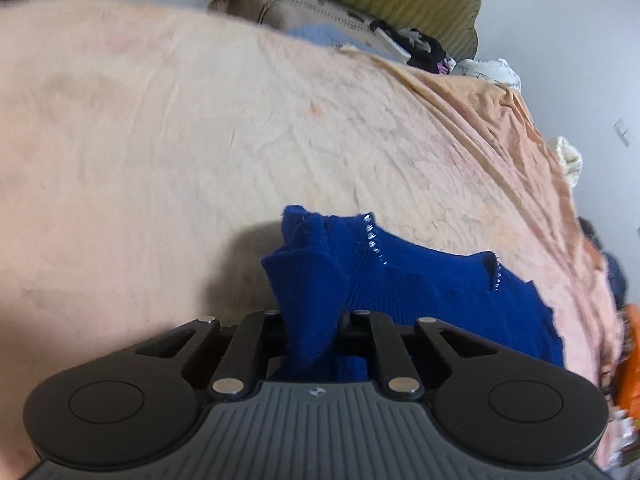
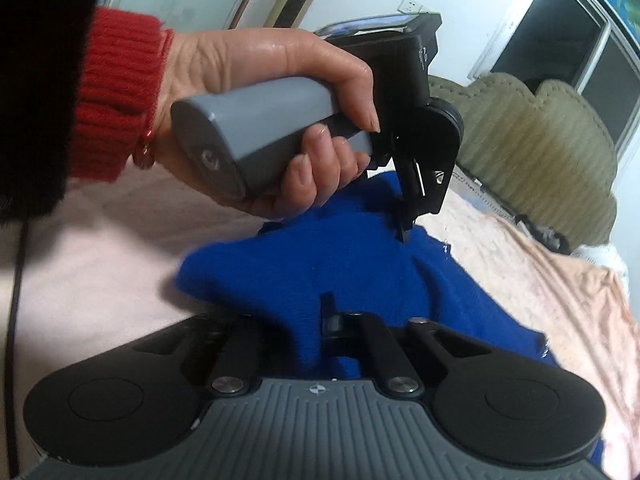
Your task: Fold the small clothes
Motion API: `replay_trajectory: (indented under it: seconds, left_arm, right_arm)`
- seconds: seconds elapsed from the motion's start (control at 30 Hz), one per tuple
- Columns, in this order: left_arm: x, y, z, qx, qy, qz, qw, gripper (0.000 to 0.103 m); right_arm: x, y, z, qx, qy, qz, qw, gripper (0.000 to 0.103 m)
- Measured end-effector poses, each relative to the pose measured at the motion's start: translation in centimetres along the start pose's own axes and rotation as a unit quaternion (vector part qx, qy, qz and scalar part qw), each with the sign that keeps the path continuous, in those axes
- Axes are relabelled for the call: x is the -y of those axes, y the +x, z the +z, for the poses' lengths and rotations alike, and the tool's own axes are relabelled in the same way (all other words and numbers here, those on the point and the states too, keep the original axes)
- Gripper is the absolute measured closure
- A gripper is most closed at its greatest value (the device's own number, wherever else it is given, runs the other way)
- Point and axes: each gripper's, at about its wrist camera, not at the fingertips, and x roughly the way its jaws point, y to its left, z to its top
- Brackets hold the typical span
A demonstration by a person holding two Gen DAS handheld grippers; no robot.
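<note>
Two black-and-grey handheld grippers work one blue knit garment point(image 1: 420, 292) on a bed spread with a single peach-pink sheet point(image 1: 160, 140). Nearest the left wrist camera, the left gripper point(image 1: 310, 320) has its fingers drawn together on a bunched fold of the blue knit, which stands up between them and drapes away to the right across the sheet; two short rows of small shiny beads run along the garment's edges. From the right wrist camera, the right gripper point(image 2: 320, 320) sits low over the same garment point(image 2: 304, 268), its fingers pressed together with blue cloth bunched around them, though the cloth hides the tips. One hand point(image 2: 256, 92), in a red ribbed cuff point(image 2: 116, 92) under a black sleeve, holds the grey handle of the left gripper point(image 2: 404, 228), whose fingertips bite into the knit farther up the bed. One olive-green padded headboard point(image 2: 532, 140) stands at the head of the bed, with a loose heap of other clothes point(image 1: 360, 36) lying at the far edge.
</note>
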Motion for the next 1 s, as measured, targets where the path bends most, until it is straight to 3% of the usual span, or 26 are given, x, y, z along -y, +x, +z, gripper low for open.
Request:
replay_trajectory:
  seconds: [0.2,0.43,0.73,1.0]
  left_arm:
    - [4.9,-3.3,0.5,0.039,0.036,0.062,0.9967,0.091]
    - [12.3,-3.9,0.6,0.062,0.076,0.114,0.9886,0.092]
    - [23.2,0.8,-1.0,0.050,0.147,0.129,0.9794,0.092]
    - [31.9,7.7,-4.3,0.032,0.237,0.142,0.9605,0.092]
  right_arm:
    - [3.4,-3.4,-1.1,0.031,0.103,0.035,0.994,0.098]
    - [8.4,-8.6,-3.9,0.073,0.186,-0.010,0.980,0.098]
    - [16.6,-12.0,-10.4,0.079,0.313,-0.043,0.946,0.099]
    - [20.3,-13.6,-16.8,0.078,0.405,-0.054,0.909,0.099]
